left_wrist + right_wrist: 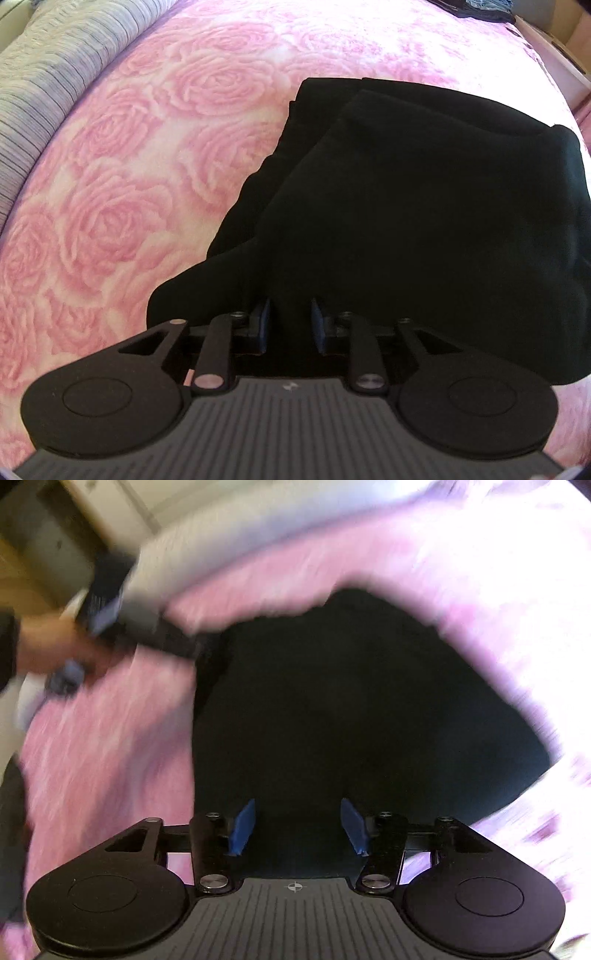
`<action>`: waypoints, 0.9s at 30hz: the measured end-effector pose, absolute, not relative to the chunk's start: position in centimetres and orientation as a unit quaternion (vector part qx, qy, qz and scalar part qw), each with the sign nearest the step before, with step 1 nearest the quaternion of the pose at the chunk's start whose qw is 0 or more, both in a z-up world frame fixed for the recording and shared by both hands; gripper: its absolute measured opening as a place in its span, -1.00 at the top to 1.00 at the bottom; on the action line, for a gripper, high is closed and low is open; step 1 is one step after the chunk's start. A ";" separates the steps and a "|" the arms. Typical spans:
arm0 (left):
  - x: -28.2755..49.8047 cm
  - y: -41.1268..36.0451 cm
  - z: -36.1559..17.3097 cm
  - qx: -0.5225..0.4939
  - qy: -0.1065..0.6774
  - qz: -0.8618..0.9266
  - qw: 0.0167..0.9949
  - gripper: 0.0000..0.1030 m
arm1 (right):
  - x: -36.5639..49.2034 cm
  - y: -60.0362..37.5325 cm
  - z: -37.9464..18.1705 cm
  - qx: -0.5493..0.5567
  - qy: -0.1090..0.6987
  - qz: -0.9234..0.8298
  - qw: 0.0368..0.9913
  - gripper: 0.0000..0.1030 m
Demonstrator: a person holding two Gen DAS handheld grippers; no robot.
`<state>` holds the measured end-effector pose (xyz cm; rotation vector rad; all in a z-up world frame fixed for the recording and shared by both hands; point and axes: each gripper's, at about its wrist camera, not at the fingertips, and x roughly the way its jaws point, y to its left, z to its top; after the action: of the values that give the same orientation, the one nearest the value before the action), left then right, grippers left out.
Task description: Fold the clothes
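Note:
A black garment (424,203) lies folded in layers on a pink rose-patterned bedspread (147,184). My left gripper (291,317) is shut on a bunched edge of it, and the black cloth fills the narrow gap between the blue pads (264,317). The right wrist view is motion-blurred. There the same black garment (351,701) spreads under my right gripper (298,827), whose blue pads (242,827) stand well apart and open above the cloth. A person's hand (48,646) holding the other gripper shows blurred at the far left.
A grey striped blanket or pillow (44,74) runs along the bed's left side. Dark clothes (480,7) lie at the far top edge of the bed. A pale bed frame edge (554,48) sits at the upper right.

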<state>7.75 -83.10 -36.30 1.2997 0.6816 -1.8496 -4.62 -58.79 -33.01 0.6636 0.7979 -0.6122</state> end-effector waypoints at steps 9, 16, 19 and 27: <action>7.1 -83.2 -36.8 0.517 0.263 -0.722 0.377 0.55 | -8.9 -64.6 -36.1 0.355 0.389 -0.362 0.769 -0.12; 7.2 -83.3 -36.9 0.520 0.263 -0.717 0.382 0.55 | -9.3 -64.8 -35.3 0.322 0.389 -0.372 0.779 -0.09; 6.9 -83.3 -36.9 0.522 0.263 -0.711 0.391 0.55 | -9.7 -66.1 -37.5 0.346 0.390 -0.353 0.777 -0.09; 6.1 -81.7 -33.9 0.546 0.216 -0.698 0.410 0.42 | -7.3 -60.6 -31.9 0.257 0.419 -0.316 0.811 -0.12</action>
<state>6.09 -81.67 -33.90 1.3744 0.5450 -1.7572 -7.26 -60.57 -31.89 0.5490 0.8961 -0.6740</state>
